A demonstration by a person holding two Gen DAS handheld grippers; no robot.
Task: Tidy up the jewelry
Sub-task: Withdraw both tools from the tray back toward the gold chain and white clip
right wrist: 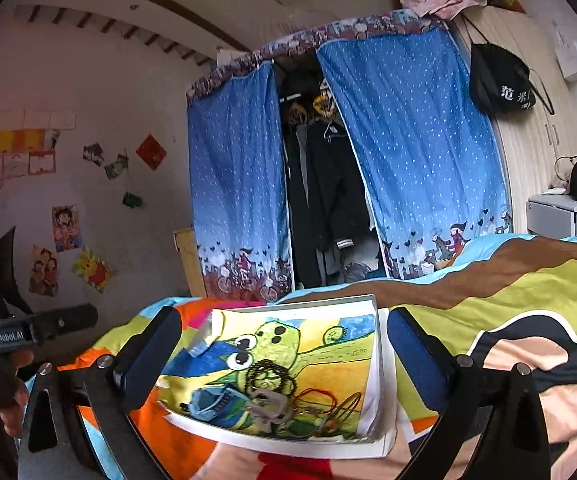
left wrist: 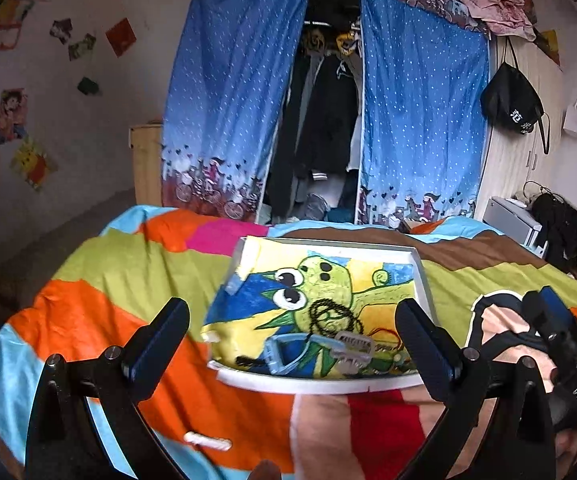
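Left wrist view: the left tongs (left wrist: 292, 344) stand wide with nothing between their pads, raised above the bed with its bright patchwork quilt (left wrist: 100, 280). Ahead lies a shallow white tray lined with a crayon drawing of a green creature (left wrist: 422, 276), and the jewelry sits heaped at its near end: a dark beaded necklace (left wrist: 334, 314), a pale blue plastic hair clip (left wrist: 284, 354), a grey-beige hair clip (left wrist: 354, 350) and thin red cords (left wrist: 386, 338). A small white clip (left wrist: 208, 442) lies apart on the quilt, nearer the camera. The right tongs (left wrist: 548, 320) show at the right edge.

Right wrist view: the right tongs (right wrist: 284, 360) are likewise spread wide and empty, facing the same tray (right wrist: 382, 364) and the tangled heap (right wrist: 280, 392).

All of it looks light. The beads and cords seem limp and likely to snag each other, so pinch one strand at its free loop. The clips look rigid and smooth; take each across its narrow body.
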